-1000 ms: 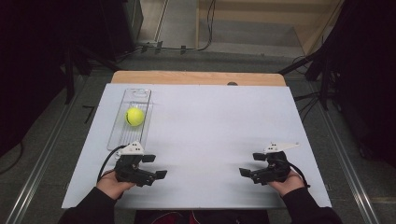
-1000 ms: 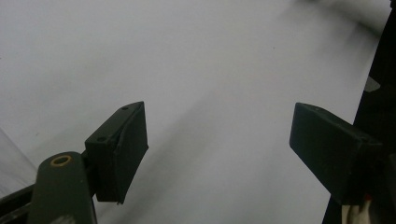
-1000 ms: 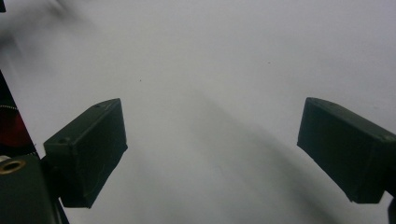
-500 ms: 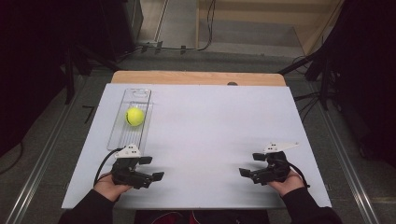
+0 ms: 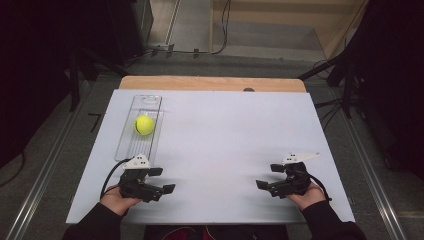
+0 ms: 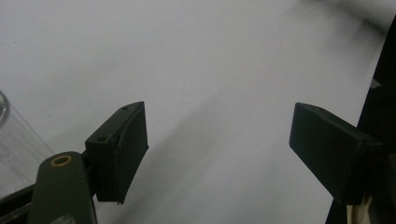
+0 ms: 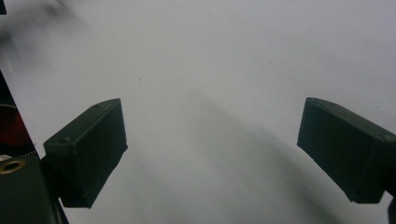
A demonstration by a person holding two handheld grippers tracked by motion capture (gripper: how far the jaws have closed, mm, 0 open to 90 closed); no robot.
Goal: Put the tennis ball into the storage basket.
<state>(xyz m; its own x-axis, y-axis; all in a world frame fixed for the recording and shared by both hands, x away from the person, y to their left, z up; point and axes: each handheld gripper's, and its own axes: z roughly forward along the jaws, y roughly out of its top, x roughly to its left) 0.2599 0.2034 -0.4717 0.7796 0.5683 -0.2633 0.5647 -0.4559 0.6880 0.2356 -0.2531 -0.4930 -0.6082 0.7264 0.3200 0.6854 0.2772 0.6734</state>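
While the right gripper holds position, the left gripper has drawn nearer, off the ball; both gape wide, empty.

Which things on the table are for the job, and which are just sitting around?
For the job:
- yellow ball, lying in the tray
- clear tray
- left gripper, open
- right gripper, open

Just sitting around:
- small dark thing at the table's far edge
- cables on the floor beyond
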